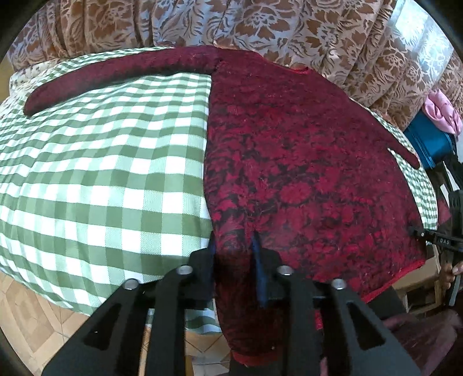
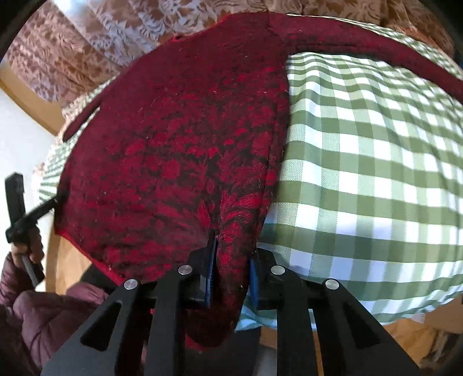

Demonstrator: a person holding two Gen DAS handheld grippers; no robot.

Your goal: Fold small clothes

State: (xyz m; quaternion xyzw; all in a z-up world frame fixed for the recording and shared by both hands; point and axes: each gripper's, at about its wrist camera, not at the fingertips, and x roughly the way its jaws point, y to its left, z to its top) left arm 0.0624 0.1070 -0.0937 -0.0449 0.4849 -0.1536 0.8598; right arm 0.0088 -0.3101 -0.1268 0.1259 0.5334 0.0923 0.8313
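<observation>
I see the dark red floral-patterned sweater (image 1: 303, 173) spread flat over a green-and-white checked cloth (image 1: 101, 173), filling the centre and right of the left wrist frame and the centre and left of the right wrist frame (image 2: 173, 144). One long sleeve (image 1: 115, 75) stretches toward the upper left of the left view; in the right view the same sleeve (image 2: 376, 49) runs along the upper right. Its hem, edged in brighter red, hangs over the near edge of the cloth at the bottom of both frames.

My left gripper (image 1: 233, 260) sits at the bottom centre of its frame, its blue-padded fingers (image 1: 256, 254) clenched on a fold of the sweater's lower corner. My right gripper (image 2: 231, 266) sits at the bottom centre of its own frame, grasping a bunched ridge of hem fabric that rises between the pads (image 2: 209, 269).

In the right view, the other gripper's tip meets the hem at the left edge, with a hand (image 2: 31, 245) and a maroon quilted sleeve (image 2: 43, 312) below it.

Behind the cloth hangs a brown floral curtain (image 1: 260, 26). At the right edge of the left view I see a blue bag (image 1: 428, 141) with pink fabric (image 1: 442, 110) above it.
</observation>
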